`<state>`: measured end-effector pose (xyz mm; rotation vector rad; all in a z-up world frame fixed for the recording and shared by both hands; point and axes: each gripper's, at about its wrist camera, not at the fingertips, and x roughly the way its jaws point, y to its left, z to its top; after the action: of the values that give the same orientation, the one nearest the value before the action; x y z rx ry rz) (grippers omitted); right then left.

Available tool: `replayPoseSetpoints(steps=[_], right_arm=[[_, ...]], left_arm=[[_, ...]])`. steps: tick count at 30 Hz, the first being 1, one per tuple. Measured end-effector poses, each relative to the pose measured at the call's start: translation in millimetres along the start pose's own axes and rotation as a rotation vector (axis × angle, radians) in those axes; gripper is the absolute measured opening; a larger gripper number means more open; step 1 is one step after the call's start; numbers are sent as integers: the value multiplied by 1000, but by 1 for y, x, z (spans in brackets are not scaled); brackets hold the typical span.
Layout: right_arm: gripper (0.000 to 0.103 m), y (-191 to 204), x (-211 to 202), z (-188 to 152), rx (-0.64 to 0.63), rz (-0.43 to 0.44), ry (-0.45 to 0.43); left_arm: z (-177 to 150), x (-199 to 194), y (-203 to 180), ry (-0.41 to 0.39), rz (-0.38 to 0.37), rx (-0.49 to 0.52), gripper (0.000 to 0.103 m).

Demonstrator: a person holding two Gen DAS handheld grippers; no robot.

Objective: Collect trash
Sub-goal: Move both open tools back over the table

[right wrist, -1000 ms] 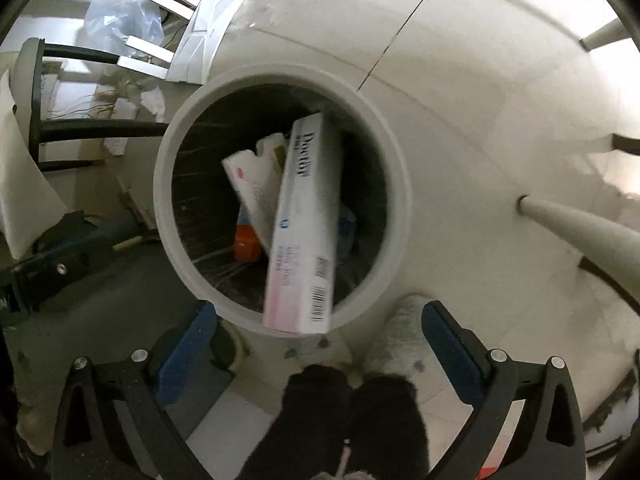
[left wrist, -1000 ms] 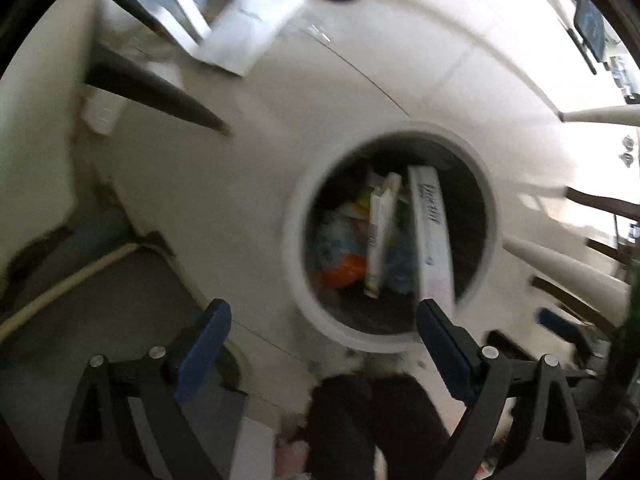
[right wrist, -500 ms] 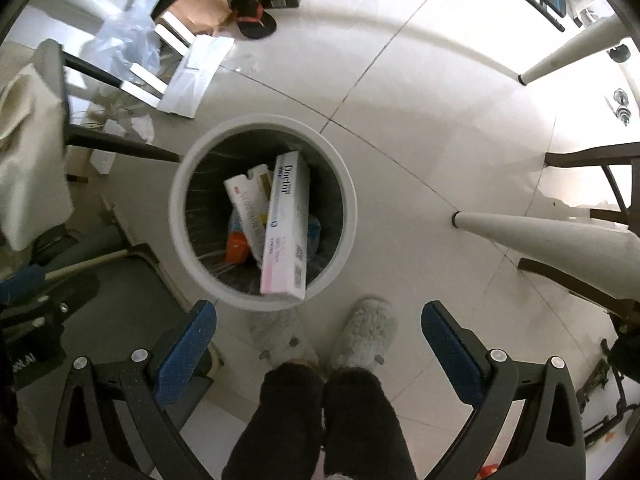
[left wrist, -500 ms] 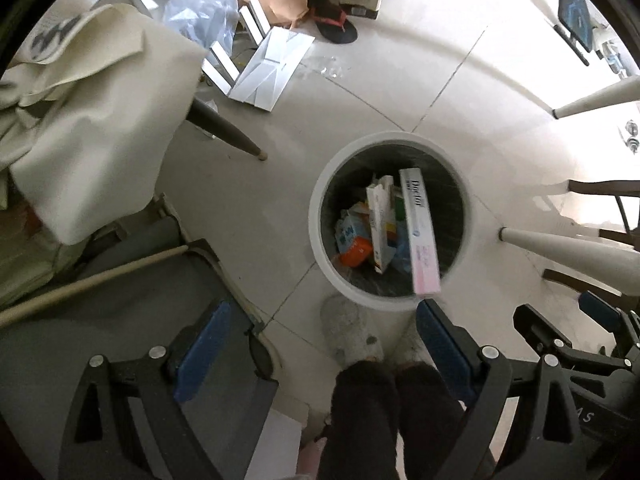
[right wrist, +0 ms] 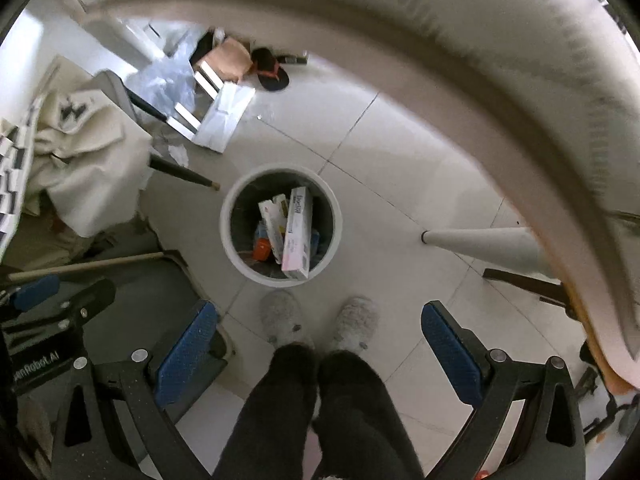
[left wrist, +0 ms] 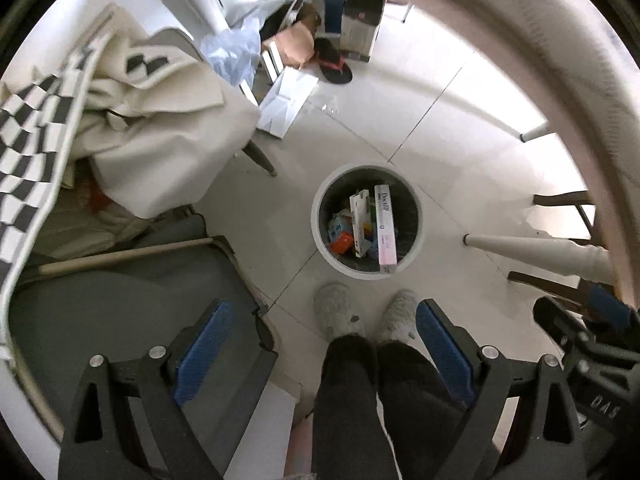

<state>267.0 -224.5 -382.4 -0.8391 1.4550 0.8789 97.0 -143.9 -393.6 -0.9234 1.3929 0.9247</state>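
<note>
A round white trash bin [left wrist: 325,240] stands on the tiled floor far below both grippers; it also shows in the right wrist view [right wrist: 337,216]. In it stand a long white and pink box [left wrist: 386,232] [right wrist: 298,236], a smaller white carton [left wrist: 360,220] [right wrist: 270,220] and orange and blue packaging [left wrist: 340,236]. My left gripper [left wrist: 320,360] is open and empty, high above the floor. My right gripper [right wrist: 320,356] is open and empty at a similar height.
The person's legs and grey slippers [left wrist: 336,316] [right wrist: 280,316] stand just before the bin. A table edge [left wrist: 540,60] [right wrist: 440,60] arcs overhead with white legs [left wrist: 532,248]. A cloth-draped chair [left wrist: 152,128], a grey seat [left wrist: 120,292], floor clutter and a sandal [left wrist: 334,66] lie left and behind.
Both grippers have risen well above the bin, which looks much smaller now. The table edge has come into view above. The boxes in the bin have not moved.
</note>
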Motion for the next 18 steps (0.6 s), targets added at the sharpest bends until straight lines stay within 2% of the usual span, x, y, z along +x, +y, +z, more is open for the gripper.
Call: replayPoseSetpoints(steps=[5,10,15,18], right_arm=[[103,-2,-72,-7,17,30,-28],[103,-2,-136,-6,41,66,-62],[103,-9,-195,13,83,116,-129],[103,-25,-214,35,128,138,-153]], left_arm=[[-11,-69,3,-47,3,18,95],[-10,-133,6,-119,85,29,95],[4,-183,4,-232,107,22,95],[20,-199,-3,-263,100,10,95]])
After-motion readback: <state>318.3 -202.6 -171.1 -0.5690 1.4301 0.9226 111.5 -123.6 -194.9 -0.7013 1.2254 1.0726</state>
